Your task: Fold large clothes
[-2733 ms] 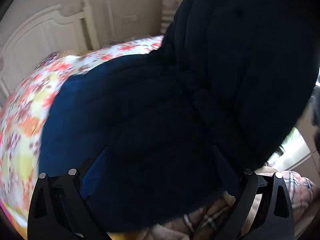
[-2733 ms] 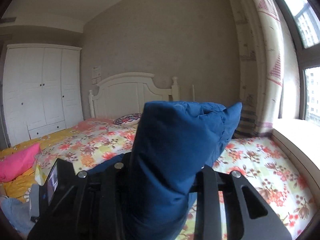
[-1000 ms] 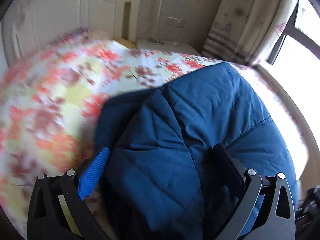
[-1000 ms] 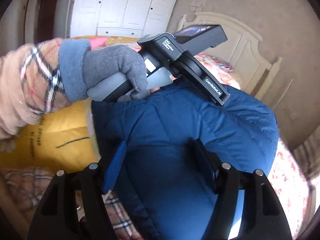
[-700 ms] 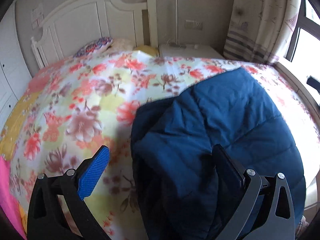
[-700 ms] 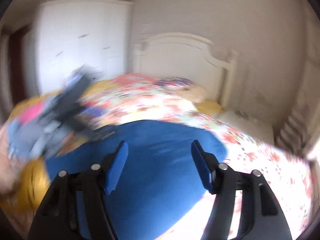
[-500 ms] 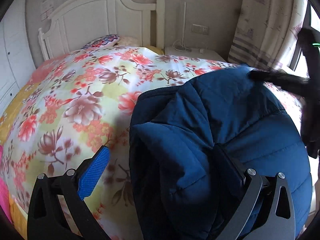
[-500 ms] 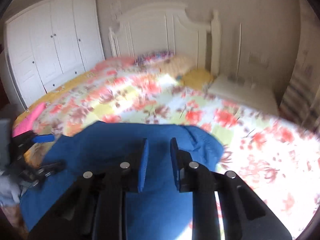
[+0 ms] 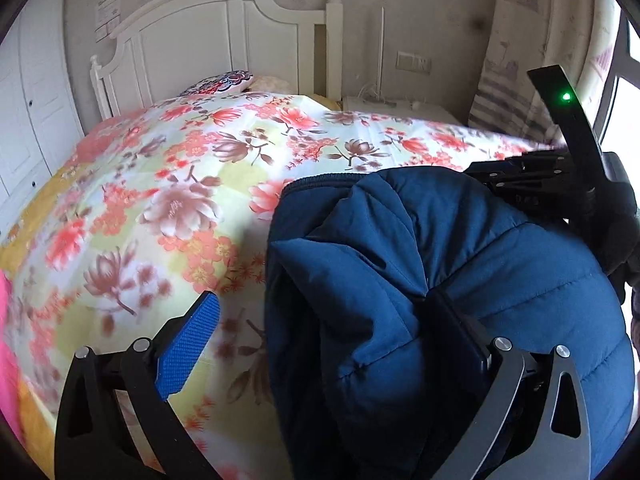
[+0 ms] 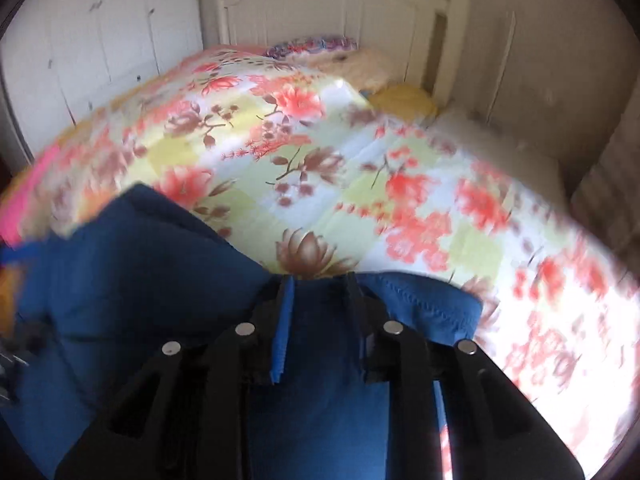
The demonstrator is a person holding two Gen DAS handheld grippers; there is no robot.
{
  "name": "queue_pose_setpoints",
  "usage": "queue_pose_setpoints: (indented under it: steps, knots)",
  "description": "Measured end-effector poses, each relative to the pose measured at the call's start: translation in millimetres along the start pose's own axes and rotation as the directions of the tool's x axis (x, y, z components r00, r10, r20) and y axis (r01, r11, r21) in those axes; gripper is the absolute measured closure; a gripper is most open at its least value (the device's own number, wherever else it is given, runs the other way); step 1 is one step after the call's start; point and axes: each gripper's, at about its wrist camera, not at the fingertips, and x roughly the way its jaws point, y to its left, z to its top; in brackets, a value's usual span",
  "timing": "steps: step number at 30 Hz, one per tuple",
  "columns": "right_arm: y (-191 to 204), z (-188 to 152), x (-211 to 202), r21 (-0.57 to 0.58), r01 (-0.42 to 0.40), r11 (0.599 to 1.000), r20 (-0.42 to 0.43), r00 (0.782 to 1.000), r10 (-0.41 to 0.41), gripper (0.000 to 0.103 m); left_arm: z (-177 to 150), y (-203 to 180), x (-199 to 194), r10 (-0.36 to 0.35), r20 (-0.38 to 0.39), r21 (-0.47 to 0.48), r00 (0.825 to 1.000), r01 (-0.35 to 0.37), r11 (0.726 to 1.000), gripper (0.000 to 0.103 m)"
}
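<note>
A dark blue quilted jacket (image 9: 420,288) lies bunched on the floral bedspread (image 9: 200,184). My left gripper (image 9: 320,320) is open and wide; its left pad is over bare bedspread, its right finger is buried in the jacket's folds. My right gripper (image 10: 320,300) has its fingers close together on the far hem of the jacket (image 10: 160,264). The right gripper's body (image 9: 560,184) also shows at the far right of the left wrist view, at the jacket's far edge.
A white headboard (image 9: 208,36) with pillows (image 9: 220,82) stands at the far end. A white wardrobe (image 9: 24,112) is at the left. A nightstand (image 9: 396,104) and curtain (image 9: 520,60) are at the right. Pink cloth (image 9: 6,340) lies at the bed's left edge.
The jacket came down from the air onto the bed. My left gripper let go and opened. My right gripper opened, swung to the far hem and closed on it.
</note>
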Motion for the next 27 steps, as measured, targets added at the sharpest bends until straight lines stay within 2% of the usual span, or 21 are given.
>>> queue_pose_setpoints:
  steps: [2, 4, 6, 8, 9, 10, 12, 15, 19, 22, 23, 24, 25, 26, 27]
  knots:
    - [4.9, 1.5, -0.4, -0.025, 0.025, 0.999, -0.009, 1.0, -0.026, 0.077, 15.1, 1.9, -16.8, 0.06, 0.023, 0.019, 0.998, -0.06, 0.998, 0.004]
    - [1.4, -0.2, -0.1, 0.002, 0.013, 1.0, 0.003, 1.0, -0.013, 0.077, 40.0, 6.4, -42.9, 0.046, 0.089, 0.001, 0.995, -0.046, 0.999, 0.004]
    - [-1.6, -3.0, -1.2, 0.022, 0.0, 1.0, 0.021, 1.0, -0.001, 0.077, 65.1, 3.8, -52.9, 0.018, 0.124, 0.0, 0.992, -0.019, 1.0, 0.004]
    - [-5.8, -5.3, -2.7, 0.044, -0.017, 0.999, 0.035, 0.999, 0.015, 0.077, 79.9, -3.1, -38.1, 0.017, 0.091, 0.019, 0.996, -0.019, 1.0, 0.004]
    - [-8.3, -6.4, -3.5, 0.053, -0.027, 0.998, 0.039, 0.999, 0.025, 0.077, 83.3, -10.7, -16.2, 0.084, 0.041, 0.053, 0.996, -0.086, 0.995, 0.004]
    - [-9.9, -7.1, -3.6, 0.056, -0.032, 0.998, 0.041, 0.999, 0.03, 0.077, 81.4, -14.4, 5.1, 0.136, -0.016, 0.078, 0.991, -0.134, 0.988, 0.004]
    - [-11.8, -8.1, -4.3, 0.062, -0.041, 0.997, 0.048, 0.998, 0.038, 0.077, 59.1, -19.4, 55.5, 0.146, -0.164, 0.088, 0.976, -0.133, 0.987, 0.004]
    - [-18.9, -7.4, -3.9, 0.105, -0.1, 0.989, 0.057, 0.994, 0.095, 0.073, 32.9, -9.6, 61.8, 0.128, -0.083, -0.009, 0.988, -0.129, 0.992, 0.004]
    - [-9.6, 7.5, -18.2, 0.086, -0.068, 0.994, 0.02, 0.998, 0.067, 0.069, 24.0, 3.6, 62.2, 0.106, -0.073, -0.075, 0.992, -0.112, 0.991, 0.004]
    - [-0.8, 22.9, -53.0, 0.113, -0.16, 0.981, 0.148, 0.979, 0.142, 0.069, 22.5, 1.7, 61.9, 0.102, -0.063, -0.083, 0.993, -0.107, 0.991, 0.004]
    - [5.8, 27.5, -57.5, 0.1, -0.168, 0.981, 0.155, 0.976, 0.152, 0.069, 22.0, 1.8, 61.8, 0.1, -0.061, -0.086, 0.993, -0.105, 0.991, 0.004]
    - [15.5, 31.6, -56.7, 0.068, -0.166, 0.984, 0.139, 0.978, 0.155, 0.069, 22.0, 3.9, 61.4, 0.098, -0.06, -0.088, 0.993, -0.103, 0.991, 0.004]
    - [29.0, 34.4, -45.9, 0.019, -0.141, 0.99, 0.078, 0.987, 0.139, 0.066, 21.7, 5.1, 62.2, 0.093, -0.06, -0.092, 0.994, -0.099, 0.991, 0.004]
    - [41.3, 32.4, -25.6, -0.028, -0.13, 0.991, -0.026, 0.991, 0.129, 0.06, 21.4, 6.1, 62.4, 0.087, -0.061, -0.098, 0.994, -0.093, 0.991, 0.004]
    - [54.6, 25.0, 1.1, -0.091, -0.121, 0.989, -0.139, 0.984, 0.107, 0.058, 20.8, 7.9, 63.1, 0.084, -0.062, -0.103, 0.994, -0.091, 0.991, 0.004]
